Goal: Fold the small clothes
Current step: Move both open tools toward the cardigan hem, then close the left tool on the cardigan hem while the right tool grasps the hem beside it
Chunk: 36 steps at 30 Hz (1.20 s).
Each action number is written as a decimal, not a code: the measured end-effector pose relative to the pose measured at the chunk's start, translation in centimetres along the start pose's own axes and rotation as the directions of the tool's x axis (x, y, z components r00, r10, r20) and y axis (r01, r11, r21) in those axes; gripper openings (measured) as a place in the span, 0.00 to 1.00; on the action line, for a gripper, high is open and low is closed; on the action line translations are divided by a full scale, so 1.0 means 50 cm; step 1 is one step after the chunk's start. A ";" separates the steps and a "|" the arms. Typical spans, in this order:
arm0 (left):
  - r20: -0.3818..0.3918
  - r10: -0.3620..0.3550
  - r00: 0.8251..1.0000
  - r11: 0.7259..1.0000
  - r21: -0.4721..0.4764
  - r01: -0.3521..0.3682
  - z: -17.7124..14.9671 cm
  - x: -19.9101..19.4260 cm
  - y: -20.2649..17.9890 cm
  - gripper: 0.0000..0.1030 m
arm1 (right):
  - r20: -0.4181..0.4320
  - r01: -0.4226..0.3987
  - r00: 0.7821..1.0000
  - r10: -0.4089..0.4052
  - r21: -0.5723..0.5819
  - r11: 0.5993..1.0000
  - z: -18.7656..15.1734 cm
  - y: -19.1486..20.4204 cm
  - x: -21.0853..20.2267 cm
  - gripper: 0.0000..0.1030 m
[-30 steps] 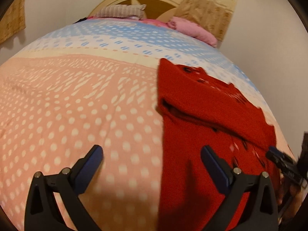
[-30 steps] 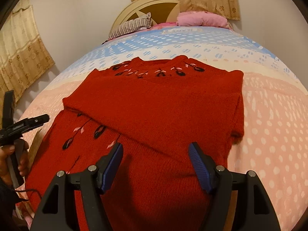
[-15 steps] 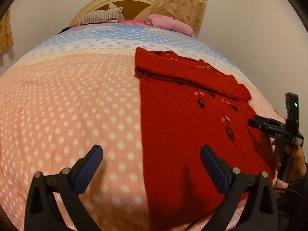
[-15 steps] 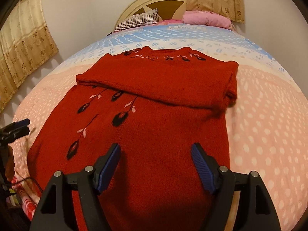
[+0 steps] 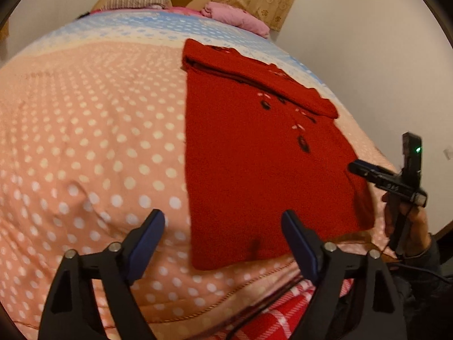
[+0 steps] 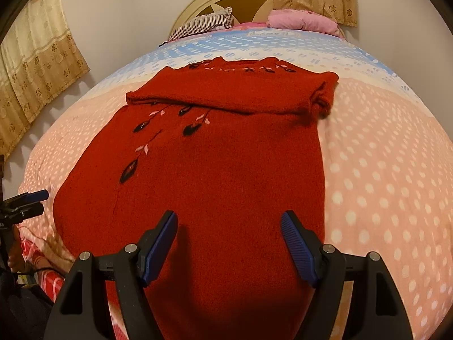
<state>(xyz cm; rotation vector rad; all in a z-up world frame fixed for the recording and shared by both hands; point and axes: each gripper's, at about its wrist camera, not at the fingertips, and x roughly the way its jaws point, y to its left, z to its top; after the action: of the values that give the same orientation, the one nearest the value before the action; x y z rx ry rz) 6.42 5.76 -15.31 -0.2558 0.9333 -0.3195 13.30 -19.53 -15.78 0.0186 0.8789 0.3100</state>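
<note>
The red sweater (image 6: 215, 175) with dark leaf embroidery lies flat, filling the centre of my right view, its sleeves folded across the top. Under it a pink polka-dot bedspread (image 5: 85, 141) runs to a headboard (image 6: 240, 2). My left gripper (image 5: 223, 243) and right gripper (image 6: 229, 240) gape wide, holding nothing.
</note>
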 end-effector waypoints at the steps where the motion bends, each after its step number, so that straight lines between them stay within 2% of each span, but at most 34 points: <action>1: -0.003 -0.008 1.000 1.000 -0.010 0.008 -0.001 0.004 0.003 0.75 | 0.002 0.003 1.000 -0.003 -0.001 1.000 -0.005 -0.002 -0.003 0.74; 4: -0.039 -0.086 0.996 0.993 -0.078 0.083 -0.006 0.020 0.020 0.72 | 0.009 0.010 1.000 -0.010 0.000 1.000 -0.012 -0.005 -0.008 0.74; 10: -0.058 -0.082 0.995 0.994 -0.077 0.077 -0.015 0.020 0.017 0.72 | 0.007 0.009 1.000 -0.009 0.004 1.000 -0.019 -0.007 -0.015 0.74; 16: -0.035 -0.162 0.986 0.979 -0.133 0.156 -0.017 0.028 0.038 0.72 | 0.011 -0.020 1.000 0.020 0.028 0.999 -0.043 -0.024 -0.038 0.74; 18: -0.036 -0.178 0.983 0.975 -0.139 0.171 -0.017 0.023 0.041 0.67 | 0.022 -0.036 0.999 0.035 0.046 0.998 -0.054 -0.035 -0.052 0.74; 20: -0.053 -0.166 0.985 0.980 -0.125 0.158 -0.016 0.019 0.035 0.53 | 0.031 -0.028 0.999 0.026 0.055 0.998 -0.064 -0.043 -0.067 0.74; 23: -0.078 -0.159 0.984 0.985 -0.086 0.153 -0.016 0.020 0.023 0.49 | 0.029 -0.003 1.000 0.000 0.088 0.996 -0.088 -0.068 -0.093 0.74; 25: -0.085 -0.160 0.983 0.984 -0.092 0.152 -0.020 0.031 0.026 0.49 | 0.029 -0.006 1.000 0.002 0.120 0.993 -0.105 -0.087 -0.108 0.74; 27: -0.073 -0.181 0.981 0.978 -0.119 0.172 -0.022 0.034 0.033 0.49 | 0.019 -0.024 1.000 0.021 0.166 0.986 -0.128 -0.108 -0.120 0.74; 30: -0.056 -0.229 0.972 0.963 -0.159 0.218 -0.021 0.034 0.043 0.53 | 0.021 -0.099 0.995 0.097 0.228 0.969 -0.158 -0.131 -0.130 0.74; 31: -0.046 -0.249 0.967 0.956 -0.171 0.238 -0.023 0.032 0.048 0.56 | 0.024 -0.117 0.993 0.115 0.238 0.964 -0.166 -0.133 -0.132 0.74; 33: -0.036 -0.265 0.963 0.952 -0.170 0.256 -0.024 0.033 0.051 0.56 | 0.026 -0.152 0.988 0.150 0.247 0.957 -0.178 -0.133 -0.136 0.74; 34: -0.028 -0.263 0.965 0.955 -0.154 0.255 -0.024 0.031 0.048 0.50 | 0.025 -0.162 0.987 0.161 0.248 0.955 -0.182 -0.131 -0.136 0.74; 35: -0.016 -0.248 0.969 0.961 -0.130 0.244 -0.025 0.028 0.045 0.31 | 0.025 -0.167 0.986 0.166 0.248 0.954 -0.184 -0.129 -0.135 0.74; 36: -0.021 -0.250 0.968 0.962 -0.122 0.246 -0.024 0.029 0.044 0.19 | 0.024 -0.172 0.985 0.172 0.248 0.953 -0.186 -0.127 -0.135 0.74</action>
<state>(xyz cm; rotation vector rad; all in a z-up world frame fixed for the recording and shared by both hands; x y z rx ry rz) 6.60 7.14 -17.83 -0.4793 0.9589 -0.5017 3.88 -28.50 -17.54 0.3312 0.9112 0.3600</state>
